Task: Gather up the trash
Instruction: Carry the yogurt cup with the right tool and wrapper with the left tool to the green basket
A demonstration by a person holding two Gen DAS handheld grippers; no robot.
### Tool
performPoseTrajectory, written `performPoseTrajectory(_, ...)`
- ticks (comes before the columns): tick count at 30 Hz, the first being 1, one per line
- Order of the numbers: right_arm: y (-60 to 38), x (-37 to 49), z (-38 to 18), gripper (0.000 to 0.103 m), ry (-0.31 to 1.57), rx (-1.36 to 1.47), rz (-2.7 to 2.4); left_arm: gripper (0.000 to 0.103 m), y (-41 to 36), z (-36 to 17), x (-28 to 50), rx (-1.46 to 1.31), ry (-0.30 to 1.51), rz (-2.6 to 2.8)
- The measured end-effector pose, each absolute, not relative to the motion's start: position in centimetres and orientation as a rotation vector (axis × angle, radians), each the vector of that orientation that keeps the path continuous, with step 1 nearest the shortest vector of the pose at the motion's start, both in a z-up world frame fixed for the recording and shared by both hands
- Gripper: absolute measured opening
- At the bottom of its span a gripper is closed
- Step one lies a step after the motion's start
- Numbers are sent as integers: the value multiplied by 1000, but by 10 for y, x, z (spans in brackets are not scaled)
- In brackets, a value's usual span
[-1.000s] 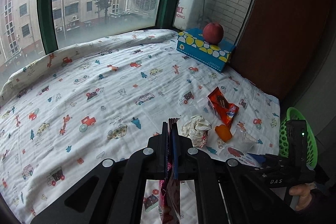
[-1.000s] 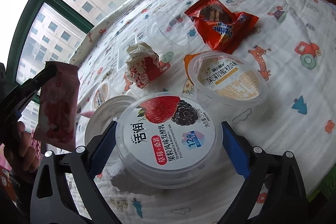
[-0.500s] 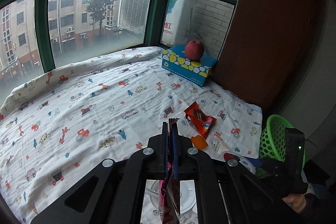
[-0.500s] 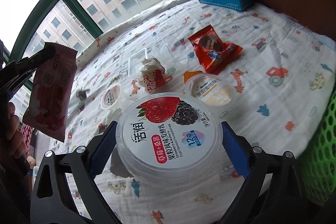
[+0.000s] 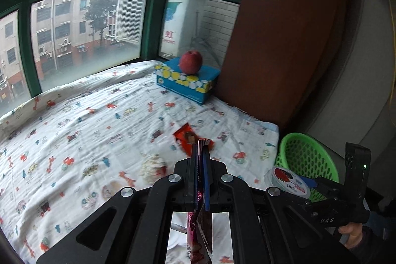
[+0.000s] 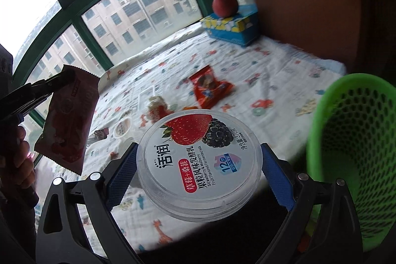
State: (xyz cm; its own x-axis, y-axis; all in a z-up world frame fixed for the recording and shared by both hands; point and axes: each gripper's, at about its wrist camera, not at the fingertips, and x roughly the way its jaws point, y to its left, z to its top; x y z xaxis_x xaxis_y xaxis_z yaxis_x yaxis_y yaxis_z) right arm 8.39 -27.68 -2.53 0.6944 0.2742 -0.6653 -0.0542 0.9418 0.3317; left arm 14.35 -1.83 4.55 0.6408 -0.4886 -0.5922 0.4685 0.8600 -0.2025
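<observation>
Yogurt tub (image 6: 198,165) — right claw (image 6: 199,166) clamped

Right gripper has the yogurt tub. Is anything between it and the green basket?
Nothing visible. The yogurt tub is clamped in the right gripper, and the green basket stands just to its right, off the bed's edge, mouth open toward it.

We note both grippers, the left gripper (image 5: 201,160) and the right gripper (image 6: 198,165): black frames, silver screws, blue finger pads (image 6: 277,172); "DAS" marking.
</observation>
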Motion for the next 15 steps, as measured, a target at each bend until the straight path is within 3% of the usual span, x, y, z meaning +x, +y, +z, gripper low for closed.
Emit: performPoseTrajectory(15,-394,35,-41,94,786,309,-89,4,-155,50,130,1,705,-778)
